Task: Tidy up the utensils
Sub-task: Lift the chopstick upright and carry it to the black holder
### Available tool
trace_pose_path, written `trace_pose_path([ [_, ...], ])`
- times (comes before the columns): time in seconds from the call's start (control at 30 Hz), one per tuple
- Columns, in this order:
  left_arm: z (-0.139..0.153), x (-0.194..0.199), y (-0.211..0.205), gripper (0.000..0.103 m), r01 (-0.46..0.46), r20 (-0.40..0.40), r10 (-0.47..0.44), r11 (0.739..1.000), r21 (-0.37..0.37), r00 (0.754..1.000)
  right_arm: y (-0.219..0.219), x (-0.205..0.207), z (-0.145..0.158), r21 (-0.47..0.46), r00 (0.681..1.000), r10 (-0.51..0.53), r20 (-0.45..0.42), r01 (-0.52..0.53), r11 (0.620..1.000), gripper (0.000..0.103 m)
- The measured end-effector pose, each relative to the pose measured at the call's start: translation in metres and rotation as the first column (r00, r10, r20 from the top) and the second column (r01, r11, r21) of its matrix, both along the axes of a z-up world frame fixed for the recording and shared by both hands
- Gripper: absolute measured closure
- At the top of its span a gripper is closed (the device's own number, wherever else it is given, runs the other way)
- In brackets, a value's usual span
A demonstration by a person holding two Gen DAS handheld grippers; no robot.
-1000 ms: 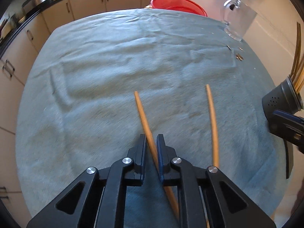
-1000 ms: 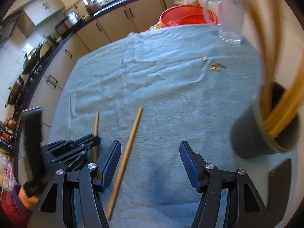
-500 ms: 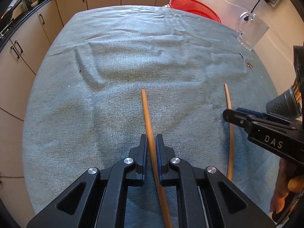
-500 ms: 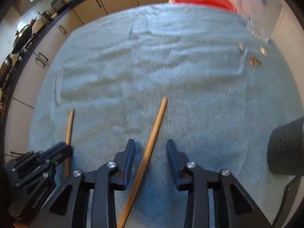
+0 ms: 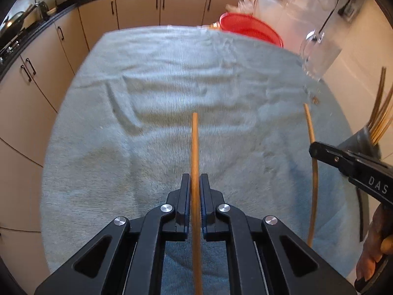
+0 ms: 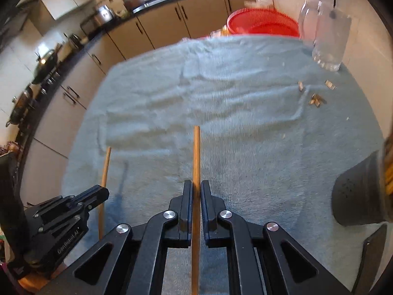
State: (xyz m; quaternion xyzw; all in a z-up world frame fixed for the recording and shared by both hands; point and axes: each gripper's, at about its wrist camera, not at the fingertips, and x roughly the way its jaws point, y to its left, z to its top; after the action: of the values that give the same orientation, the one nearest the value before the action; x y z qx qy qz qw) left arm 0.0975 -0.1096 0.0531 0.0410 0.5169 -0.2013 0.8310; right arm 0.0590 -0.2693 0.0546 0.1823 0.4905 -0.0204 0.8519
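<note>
Blue-grey towel-covered table [image 5: 172,86]; black perforated holder [image 6: 356,196], near right. Left gripper [image 5: 195,184], lettered "CanRobot AI" only in the right view, and right gripper [image 6: 195,191], marked "DAS", each clamp one wooden chopstick [image 5: 194,147] [image 6: 196,152].

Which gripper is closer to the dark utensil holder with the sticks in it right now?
Right. The right gripper, shut on a wooden stick, sits just beside the dark holder; the left gripper is farther off, beyond the right one.

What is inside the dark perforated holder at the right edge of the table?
The dark perforated holder holds several thin wooden sticks that rise above its rim and lean apart. Its wall covers their lower ends and the bottom, so anything else inside cannot be seen.
</note>
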Motion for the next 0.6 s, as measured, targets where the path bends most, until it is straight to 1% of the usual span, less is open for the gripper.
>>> trace_pose_path([
  [0.07, 0.012, -0.005, 0.004, 0.096, -0.009, 0.026, 0.009, 1.0, -0.014, 1.0, -0.001, -0.008, 0.013, 0.01, 0.999, -0.002, 0.042, 0.001, 1.0, 0.096],
  [0.27, 0.044, -0.022, 0.014, 0.096, -0.04, 0.095, 0.044, 0.998, -0.051, 0.995, 0.005, -0.029, 0.046, -0.017, 0.99, 0.017, 0.142, -0.015, 1.0, 0.096],
  [0.6, 0.082, -0.057, 0.013, 0.096, -0.055, 0.174, 0.064, 0.997, -0.056, 0.983, 0.005, -0.064, 0.074, -0.025, 0.973, 0.037, 0.226, -0.033, 0.999, 0.096],
])
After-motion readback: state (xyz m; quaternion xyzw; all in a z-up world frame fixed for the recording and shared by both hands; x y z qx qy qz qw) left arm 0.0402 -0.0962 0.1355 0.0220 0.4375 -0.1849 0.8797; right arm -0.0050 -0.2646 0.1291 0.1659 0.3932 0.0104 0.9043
